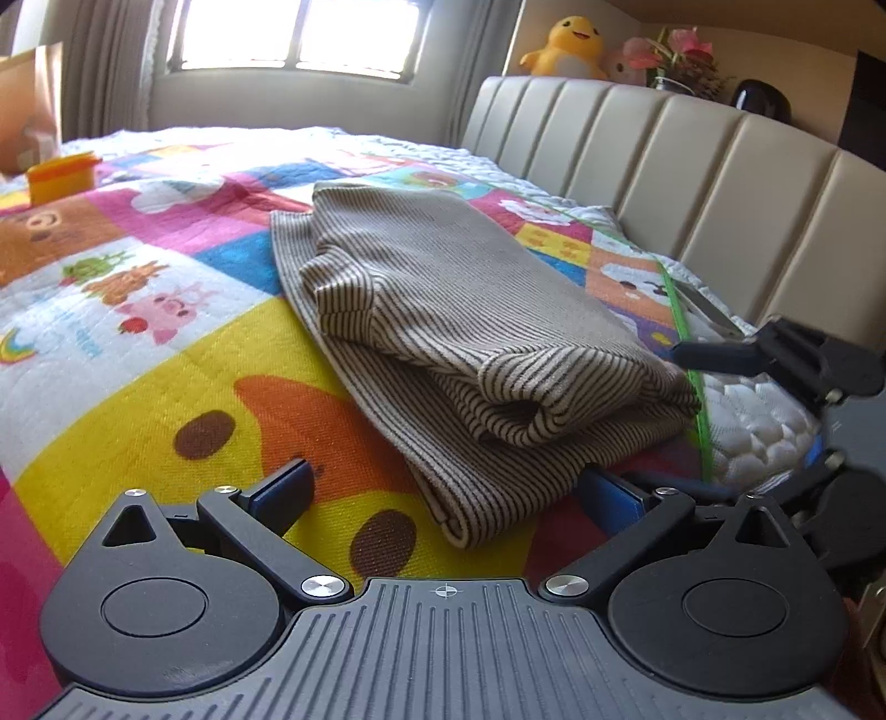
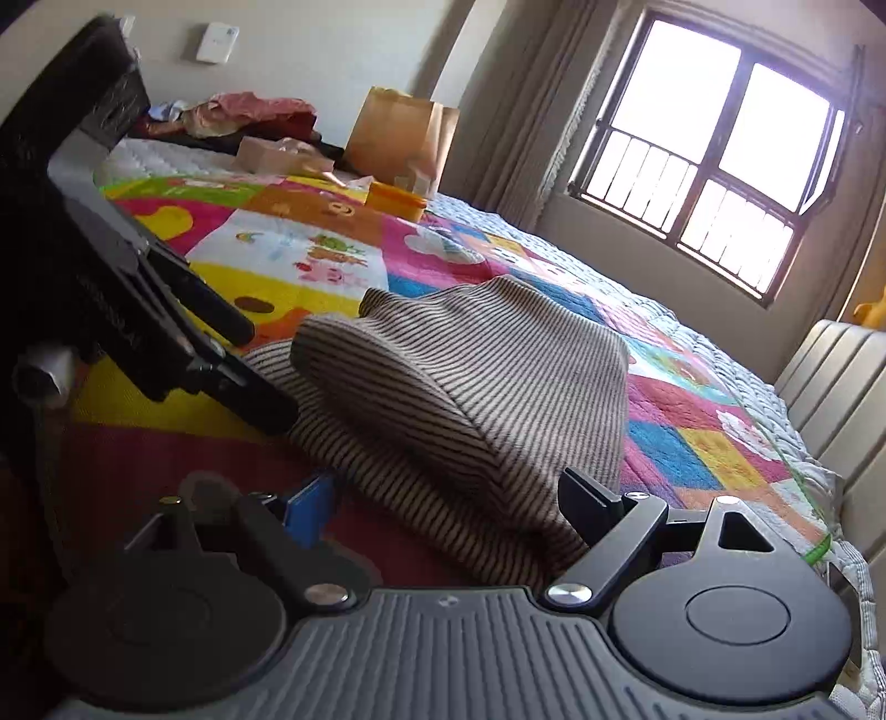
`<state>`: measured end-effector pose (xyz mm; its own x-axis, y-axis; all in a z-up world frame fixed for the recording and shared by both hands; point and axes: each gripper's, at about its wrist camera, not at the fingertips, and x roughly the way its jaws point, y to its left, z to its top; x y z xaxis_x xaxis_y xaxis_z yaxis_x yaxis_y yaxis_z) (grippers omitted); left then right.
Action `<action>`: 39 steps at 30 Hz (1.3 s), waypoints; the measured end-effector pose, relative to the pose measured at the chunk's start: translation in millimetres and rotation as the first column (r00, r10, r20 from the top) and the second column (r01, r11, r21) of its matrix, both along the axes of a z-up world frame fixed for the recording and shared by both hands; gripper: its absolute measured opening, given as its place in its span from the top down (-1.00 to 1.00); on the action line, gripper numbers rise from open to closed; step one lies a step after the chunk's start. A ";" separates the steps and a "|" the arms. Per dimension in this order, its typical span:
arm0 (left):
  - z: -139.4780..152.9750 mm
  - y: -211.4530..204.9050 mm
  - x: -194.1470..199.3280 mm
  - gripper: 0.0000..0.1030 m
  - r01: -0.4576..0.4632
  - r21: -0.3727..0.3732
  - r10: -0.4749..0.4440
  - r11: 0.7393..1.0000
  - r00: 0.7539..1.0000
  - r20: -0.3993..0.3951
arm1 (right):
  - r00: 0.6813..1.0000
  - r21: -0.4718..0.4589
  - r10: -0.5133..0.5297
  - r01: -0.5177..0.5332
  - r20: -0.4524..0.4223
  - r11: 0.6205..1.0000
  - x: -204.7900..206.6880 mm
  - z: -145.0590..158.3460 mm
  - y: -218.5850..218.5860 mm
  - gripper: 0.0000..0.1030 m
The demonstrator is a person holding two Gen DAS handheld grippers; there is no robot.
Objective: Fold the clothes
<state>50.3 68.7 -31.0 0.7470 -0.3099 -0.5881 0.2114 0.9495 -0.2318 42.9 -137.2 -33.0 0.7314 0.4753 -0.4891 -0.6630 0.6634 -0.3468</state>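
Note:
A beige garment with thin dark stripes [image 1: 443, 310] lies folded in layers on the colourful cartoon quilt [image 1: 138, 310]. My left gripper [image 1: 448, 493] is open, its jaws either side of the garment's near corner, low over the quilt. The right gripper shows at the right edge of the left wrist view [image 1: 775, 360], beside the garment's folded end. In the right wrist view the same garment [image 2: 470, 387] lies between the open jaws of my right gripper [image 2: 448, 504]. The left gripper [image 2: 166, 310] sits at the garment's left side there.
A padded beige headboard [image 1: 692, 160] runs along the right of the bed, with plush toys [image 1: 570, 47] and flowers on top. A yellow-orange box [image 1: 61, 177] and a brown paper bag [image 2: 404, 133] stand at the far side. A window [image 2: 714, 160] is behind.

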 end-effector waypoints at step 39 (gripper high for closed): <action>10.2 11.8 3.4 -1.00 0.099 -0.058 -0.097 0.993 0.994 0.042 | 0.998 0.006 0.065 -0.065 -0.026 0.998 26.9 9.8 14.2 -0.52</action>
